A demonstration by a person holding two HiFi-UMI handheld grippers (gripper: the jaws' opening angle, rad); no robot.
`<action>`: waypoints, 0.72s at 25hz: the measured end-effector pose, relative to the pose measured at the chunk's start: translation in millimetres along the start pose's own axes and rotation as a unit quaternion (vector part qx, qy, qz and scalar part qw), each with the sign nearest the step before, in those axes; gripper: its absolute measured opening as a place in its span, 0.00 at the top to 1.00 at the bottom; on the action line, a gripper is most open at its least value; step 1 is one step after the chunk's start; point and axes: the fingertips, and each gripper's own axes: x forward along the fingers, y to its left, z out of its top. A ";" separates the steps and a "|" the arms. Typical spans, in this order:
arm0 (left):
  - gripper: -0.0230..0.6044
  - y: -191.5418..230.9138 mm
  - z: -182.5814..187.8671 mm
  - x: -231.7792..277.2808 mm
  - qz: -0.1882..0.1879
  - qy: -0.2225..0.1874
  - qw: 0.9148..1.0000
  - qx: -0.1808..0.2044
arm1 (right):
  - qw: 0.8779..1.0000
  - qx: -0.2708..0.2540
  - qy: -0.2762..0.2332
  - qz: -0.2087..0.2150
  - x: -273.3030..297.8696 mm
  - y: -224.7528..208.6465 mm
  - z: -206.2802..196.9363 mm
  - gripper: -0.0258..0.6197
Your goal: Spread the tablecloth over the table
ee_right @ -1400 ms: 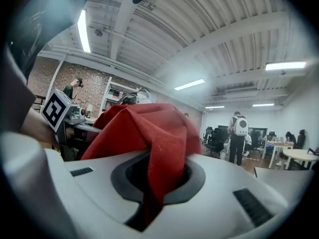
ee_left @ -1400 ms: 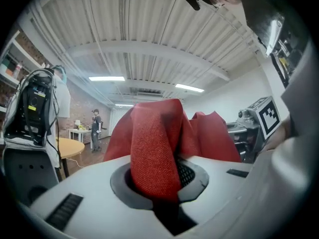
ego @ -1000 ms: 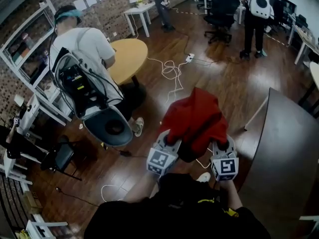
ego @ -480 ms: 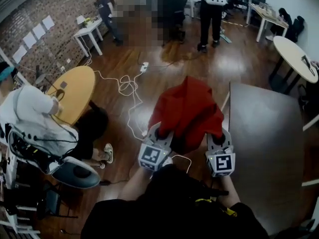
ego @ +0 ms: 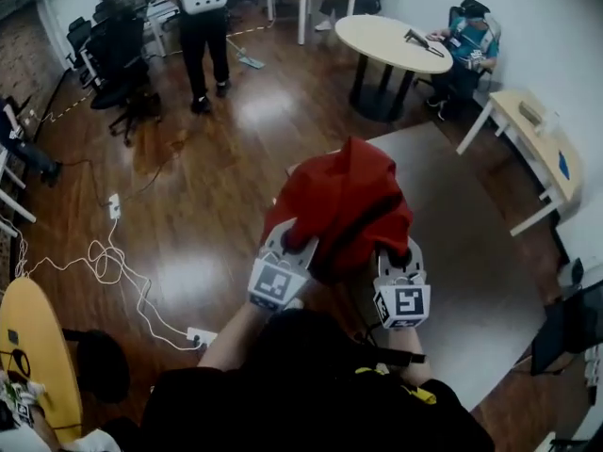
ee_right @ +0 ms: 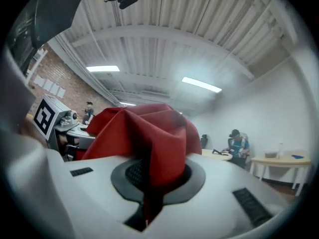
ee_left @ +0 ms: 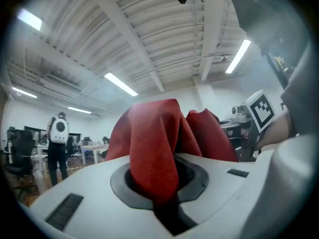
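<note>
A red tablecloth point(ego: 347, 201) hangs bunched up between my two grippers in the head view. My left gripper point(ego: 295, 240) is shut on its left part and my right gripper point(ego: 399, 252) on its right part. Both are held level in front of the person's body. A fold of the cloth point(ee_left: 152, 153) is pinched in the left gripper point(ee_left: 160, 185) in the left gripper view. Another fold point(ee_right: 154, 148) is clamped in the right gripper point(ee_right: 149, 185) in the right gripper view. The grey table point(ego: 471, 252) lies below and to the right, with the bundle over its left edge.
A round beige table point(ego: 386, 38) with a seated person point(ego: 466, 38) stands at the back. A beige desk point(ego: 537, 144) is at the right. A standing person with a white backpack point(ego: 203, 8), office chairs point(ego: 118, 55), floor cables point(ego: 104, 257) and a yellow table point(ego: 33, 347) are to the left.
The person has turned with both grippers and the cloth, away from the brick wall and yellow table. The grey table now lies under the bundle. Both grips hold unchanged.
</note>
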 end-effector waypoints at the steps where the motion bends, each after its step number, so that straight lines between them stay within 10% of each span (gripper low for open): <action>1: 0.89 11.2 3.0 14.7 -0.022 -0.004 1.000 0.005 | 1.000 -0.005 0.003 -0.018 11.4 -3.3 3.8 0.92; 8: 0.89 43.9 -0.7 114.9 -0.172 -0.010 0.985 -0.007 | 0.983 -0.067 0.067 -0.155 40.1 -51.9 -4.2 0.92; 18: 0.89 -93.0 6.9 214.1 -0.356 -0.011 0.934 0.031 | 0.926 -0.047 0.098 -0.363 -89.9 -159.7 -26.7 0.92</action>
